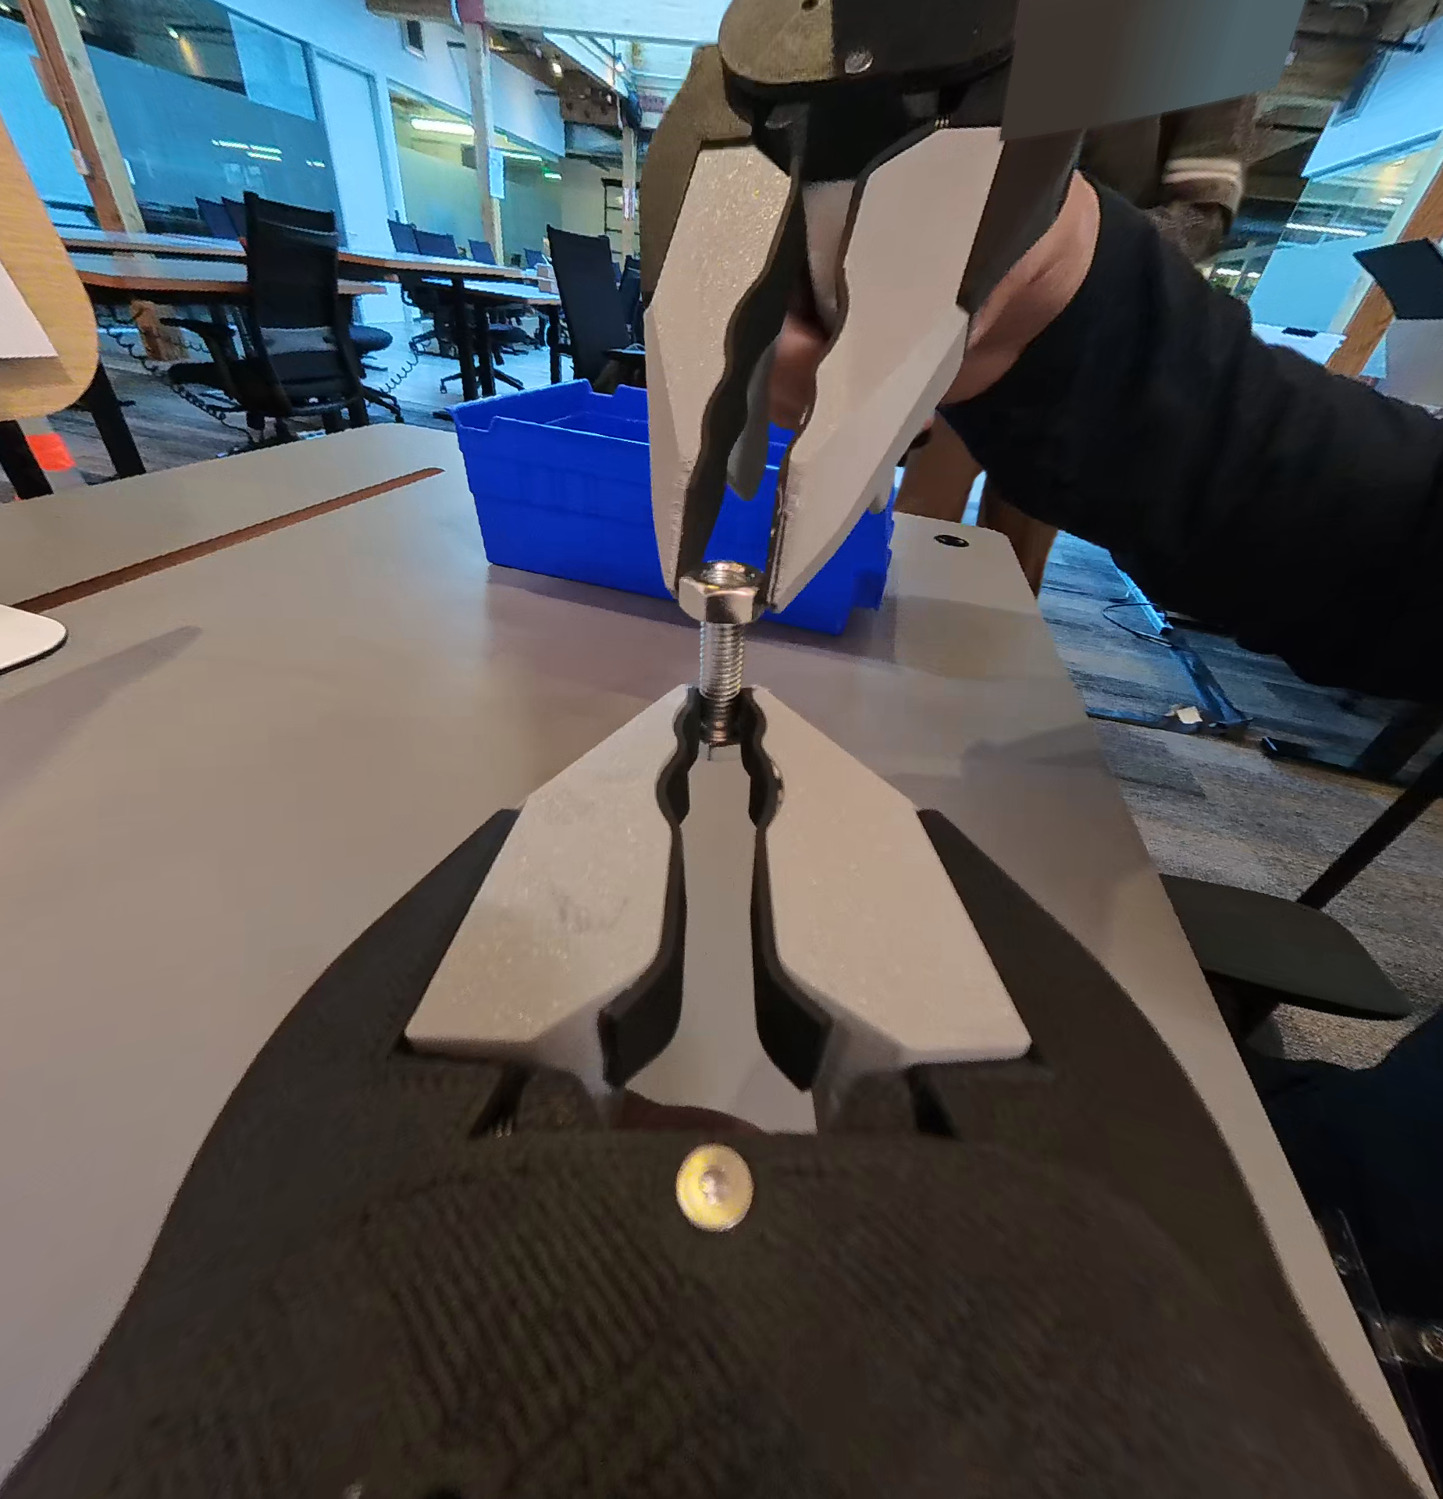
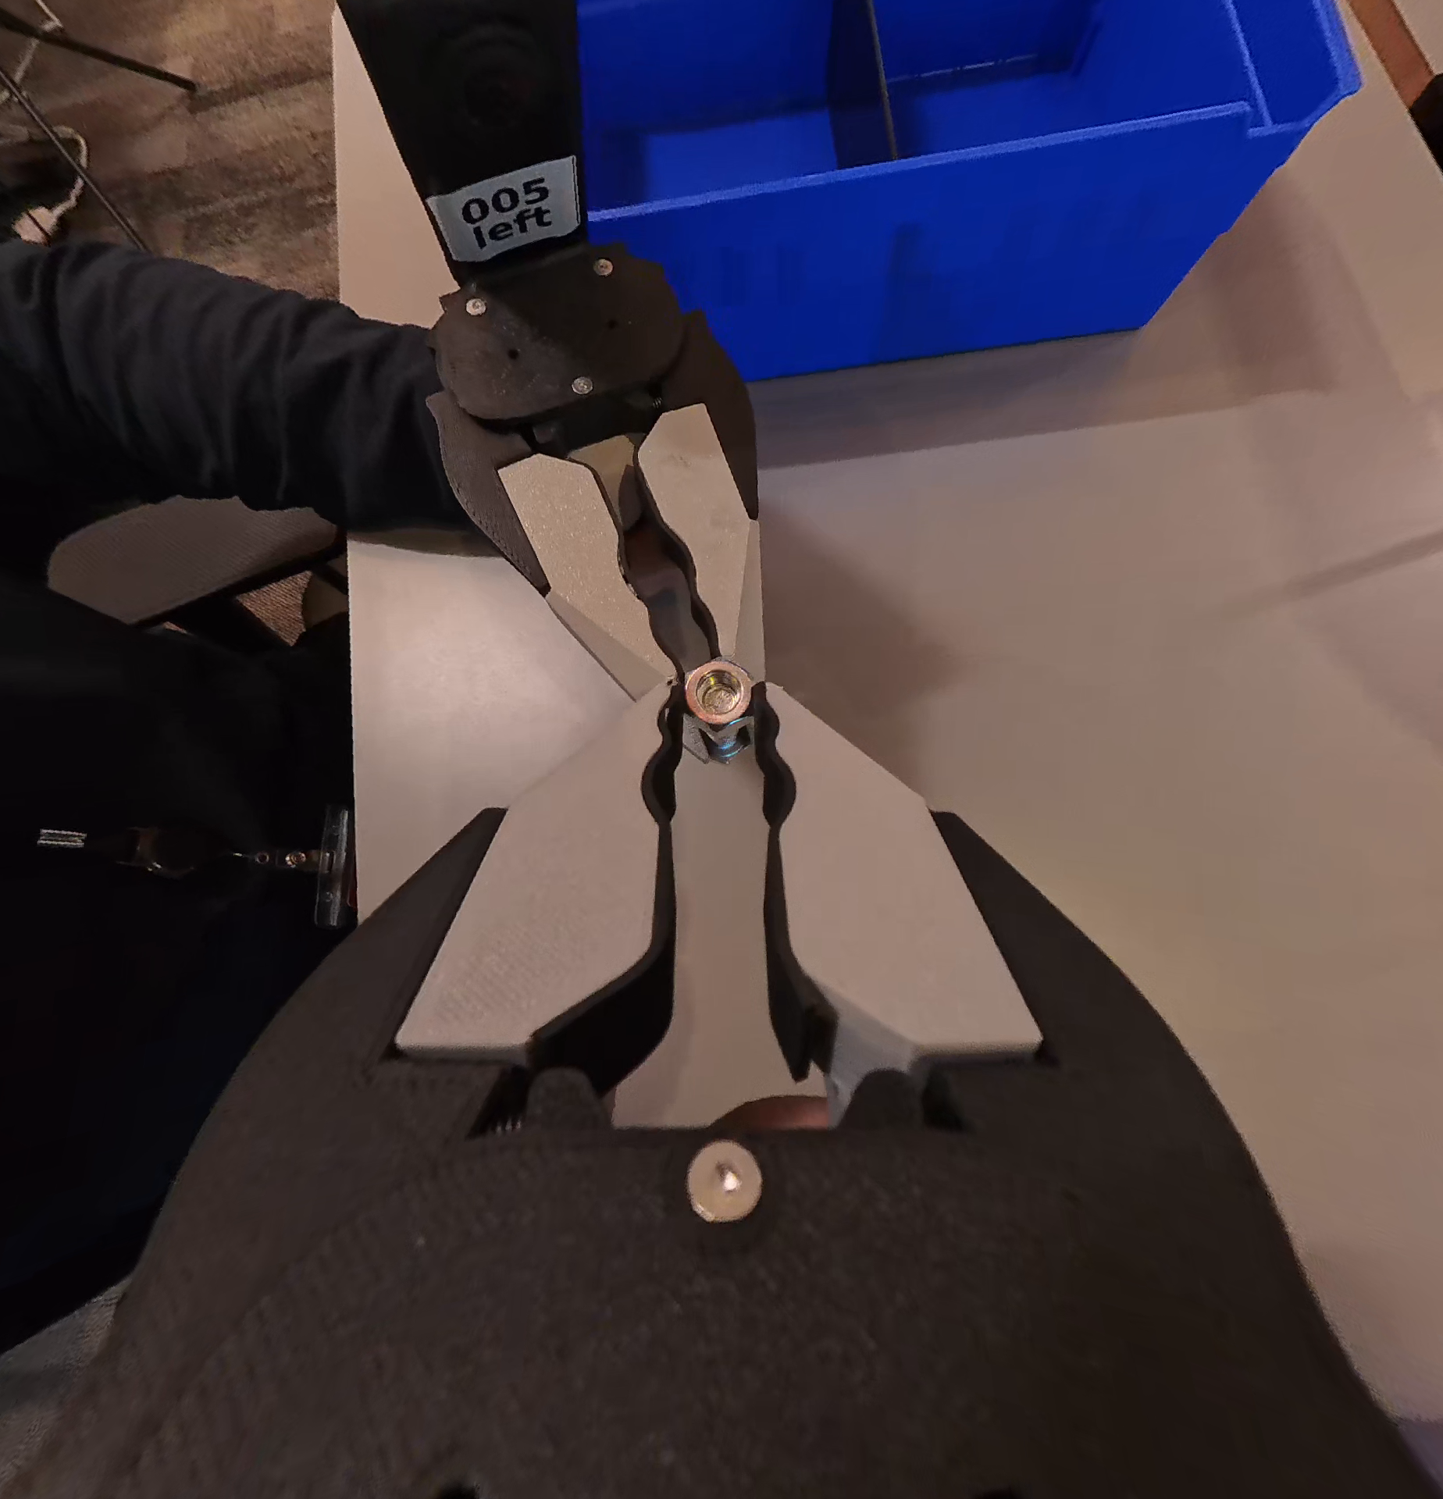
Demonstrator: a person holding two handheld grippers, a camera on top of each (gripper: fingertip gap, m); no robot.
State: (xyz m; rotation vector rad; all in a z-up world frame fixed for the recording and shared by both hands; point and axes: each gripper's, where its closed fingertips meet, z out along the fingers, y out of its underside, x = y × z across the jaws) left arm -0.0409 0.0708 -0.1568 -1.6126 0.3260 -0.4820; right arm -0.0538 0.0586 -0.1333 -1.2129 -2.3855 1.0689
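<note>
A silver threaded bolt [image 1: 718, 661] stands upright above the grey table [image 1: 296, 730]. My left gripper [image 1: 720, 706] is shut on the bolt's lower end. My right gripper [image 1: 722, 588] comes down from above and is shut on a silver hex nut [image 1: 720, 599] at the bolt's top. In the right wrist view the nut [image 2: 718, 696] shows end-on between my right gripper's tips [image 2: 718, 714], and the left gripper [image 2: 698, 661] reaches in from the upper left. The bolt's lower end is hidden between the left fingers.
A blue divided plastic bin [image 1: 572, 503] stands on the table just behind the grippers; it also shows in the right wrist view [image 2: 945, 268]. A person's dark sleeves [image 1: 1189, 487] hold both grippers. A white object [image 1: 4, 641] lies at the left edge. Office chairs [image 1: 296, 308] stand beyond. Left and right tips are no more than a few centimetres apart.
</note>
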